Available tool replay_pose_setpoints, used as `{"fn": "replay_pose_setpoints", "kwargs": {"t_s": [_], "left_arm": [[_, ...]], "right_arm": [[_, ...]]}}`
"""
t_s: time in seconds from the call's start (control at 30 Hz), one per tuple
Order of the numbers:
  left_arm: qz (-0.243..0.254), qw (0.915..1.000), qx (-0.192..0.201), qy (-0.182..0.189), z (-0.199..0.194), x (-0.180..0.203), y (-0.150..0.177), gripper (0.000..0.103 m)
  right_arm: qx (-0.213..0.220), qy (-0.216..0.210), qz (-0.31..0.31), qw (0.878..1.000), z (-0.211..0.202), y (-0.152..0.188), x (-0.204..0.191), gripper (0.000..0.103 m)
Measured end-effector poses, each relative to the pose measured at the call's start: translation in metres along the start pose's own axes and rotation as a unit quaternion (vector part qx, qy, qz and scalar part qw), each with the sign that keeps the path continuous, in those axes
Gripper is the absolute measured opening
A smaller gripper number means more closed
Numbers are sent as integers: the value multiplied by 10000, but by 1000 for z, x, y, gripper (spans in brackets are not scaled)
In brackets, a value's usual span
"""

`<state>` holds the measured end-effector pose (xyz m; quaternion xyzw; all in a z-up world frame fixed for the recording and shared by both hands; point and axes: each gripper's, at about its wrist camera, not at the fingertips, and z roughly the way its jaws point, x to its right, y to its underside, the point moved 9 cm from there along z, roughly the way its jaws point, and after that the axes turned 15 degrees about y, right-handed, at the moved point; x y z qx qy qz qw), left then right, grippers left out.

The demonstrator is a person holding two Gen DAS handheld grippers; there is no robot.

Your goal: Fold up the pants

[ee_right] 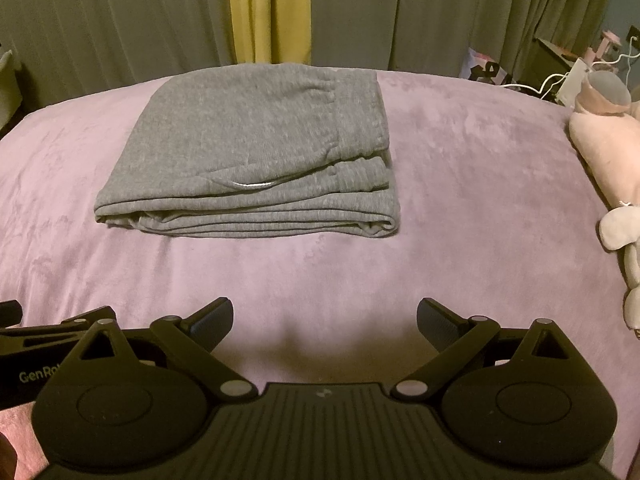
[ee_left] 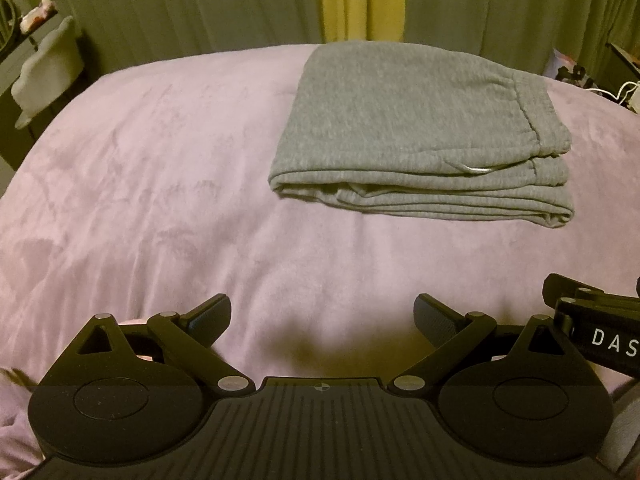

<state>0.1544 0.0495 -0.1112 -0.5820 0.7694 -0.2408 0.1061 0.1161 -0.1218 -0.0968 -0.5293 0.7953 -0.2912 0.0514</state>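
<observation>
Grey sweatpants (ee_left: 416,136) lie folded into a compact stack on the pink blanket (ee_left: 140,184), with the waistband and a white drawstring toward the right. They also show in the right wrist view (ee_right: 256,152), left of centre. My left gripper (ee_left: 322,316) is open and empty, held back from the pants over bare blanket. My right gripper (ee_right: 324,318) is open and empty too, also short of the pants. The right gripper's body shows at the right edge of the left wrist view (ee_left: 600,324).
Green curtains with a yellow strip (ee_right: 272,8) hang behind the bed. A pink and grey plush toy (ee_right: 612,168) lies at the right edge of the blanket. A nightstand with cables (ee_right: 568,72) stands far right. A pale chair (ee_left: 44,72) stands at left.
</observation>
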Motion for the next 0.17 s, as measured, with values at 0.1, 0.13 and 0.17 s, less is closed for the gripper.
{"fn": "replay_pose_setpoints", "kwargs": {"t_s": [0.1,0.13,0.17], "left_arm": [[6,10000,32,22,-1,-1,-1,101],[29,10000,40,11,-2,0,-1,101],[58,10000,54,-9,-3,0,-1,101]], "right_arm": [[4,12,10,10000,0,-1,1,98],[3,11,13,10000,0,-1,1,98],[2,12,18,10000,0,-1,1,98]]}}
